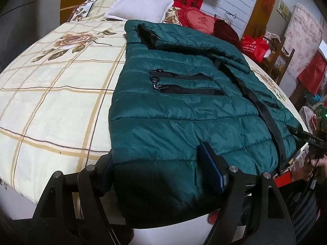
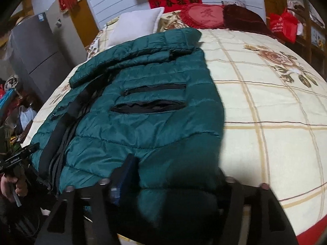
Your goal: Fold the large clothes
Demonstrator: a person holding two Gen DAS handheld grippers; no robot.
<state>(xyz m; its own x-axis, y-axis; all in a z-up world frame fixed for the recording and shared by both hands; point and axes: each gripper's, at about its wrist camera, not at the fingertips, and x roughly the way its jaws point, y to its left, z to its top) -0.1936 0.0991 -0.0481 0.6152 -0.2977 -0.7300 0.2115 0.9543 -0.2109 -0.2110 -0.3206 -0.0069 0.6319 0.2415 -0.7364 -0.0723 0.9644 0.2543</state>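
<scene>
Left wrist view
- Jacket (image 1: 184,106): lay spread on the checked floral bedspread (image 1: 53,94), hem toward the camera, collar end toward the pillows.
- Left gripper (image 1: 159,175): fingers parted, straddling the jacket's hem corner; blue-padded finger (image 1: 212,169) resting on top of the fabric, the other at the hem's left edge (not clenched tight; true grip on the cloth could not be told).
- Right gripper (image 1: 306,138): seen at the far right edge, tip touching the jacket's opposite hem corner, held by a hand (image 1: 318,165).
- Only here: two zip pulls at the pockets' left ends, dark cuff of a folded sleeve near the collar.

Right wrist view
- Jacket (image 2: 143,110): hem lay between the right gripper's (image 2: 175,175) spread fingers, blue pad (image 2: 124,175) on top of the fabric near the front zipper; second finger hidden in shadow (grasp could not be told).
- Left gripper (image 2: 22,155): at the left edge, beside the other hem corner, hand (image 2: 12,185) below it.
- Only here: grey fridge (image 2: 34,55) left of the bed, open lower pocket, bare bedspread (image 2: 276,106) to the right.
- Both views: white pillow (image 2: 134,24), red heart cushion (image 2: 202,14).
</scene>
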